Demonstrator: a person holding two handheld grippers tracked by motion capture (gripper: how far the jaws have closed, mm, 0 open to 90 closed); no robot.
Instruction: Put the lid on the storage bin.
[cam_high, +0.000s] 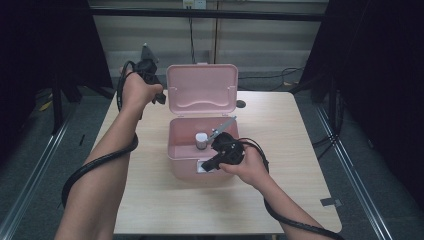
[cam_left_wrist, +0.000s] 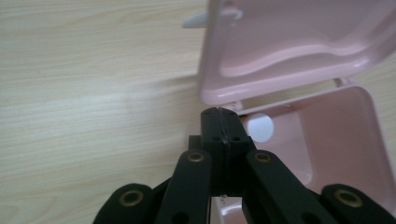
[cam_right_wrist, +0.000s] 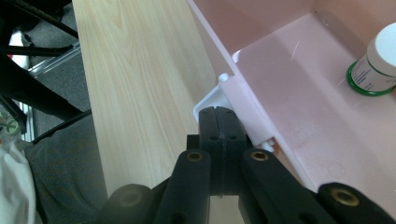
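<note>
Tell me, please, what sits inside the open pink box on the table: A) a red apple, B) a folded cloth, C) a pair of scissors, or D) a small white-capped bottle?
D: the high view shows a small white-capped bottle standing upright on the floor of the pink box, whose lid is raised; the right gripper view shows the bottle too.

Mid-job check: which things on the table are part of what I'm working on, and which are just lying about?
In the job:
- pink box, open
- its raised lid
- white latch on the box's front
- small white-capped bottle inside the box
- left gripper, shut, beside the lid
- right gripper, shut, at the latch

Lying about:
- dark round thing on the table, right of the lid; too small to identify
</note>
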